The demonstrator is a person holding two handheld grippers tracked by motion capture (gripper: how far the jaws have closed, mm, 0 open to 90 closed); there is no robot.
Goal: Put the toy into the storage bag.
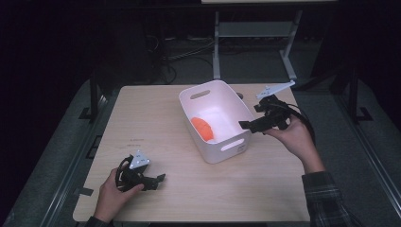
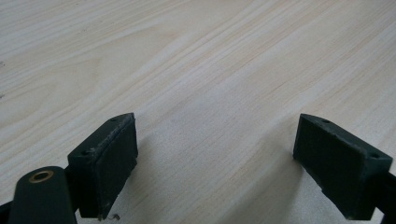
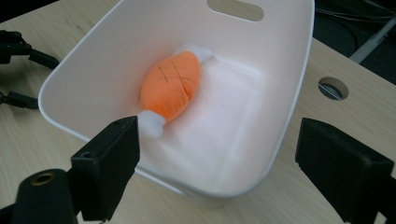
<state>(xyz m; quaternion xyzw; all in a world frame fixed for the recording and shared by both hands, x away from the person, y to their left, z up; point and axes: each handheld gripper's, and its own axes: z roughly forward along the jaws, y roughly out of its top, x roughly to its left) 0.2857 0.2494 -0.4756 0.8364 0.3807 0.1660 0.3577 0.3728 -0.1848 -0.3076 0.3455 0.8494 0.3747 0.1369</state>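
A white plastic bin (image 1: 235, 107) with handle slots stands on the pale wooden table, right of centre. Inside it lies an orange plush toy with white ends (image 1: 202, 127), which in the right gripper view (image 3: 172, 86) rests on the bin's floor near one wall. My right gripper (image 1: 250, 117) hovers at the bin's right rim (image 3: 299, 70), pointing in over it. Its jaws (image 3: 219, 163) stand open with nothing between them. My left gripper (image 1: 158, 182) rests near the table's front left. It is open too (image 2: 215, 154), with bare tabletop between its pads.
A round cable hole (image 3: 333, 88) sits in the tabletop just beyond the bin. Behind the table stands a metal frame (image 1: 216, 47), with cables on the dark floor. Bare tabletop (image 1: 151, 123) stretches left of the bin.
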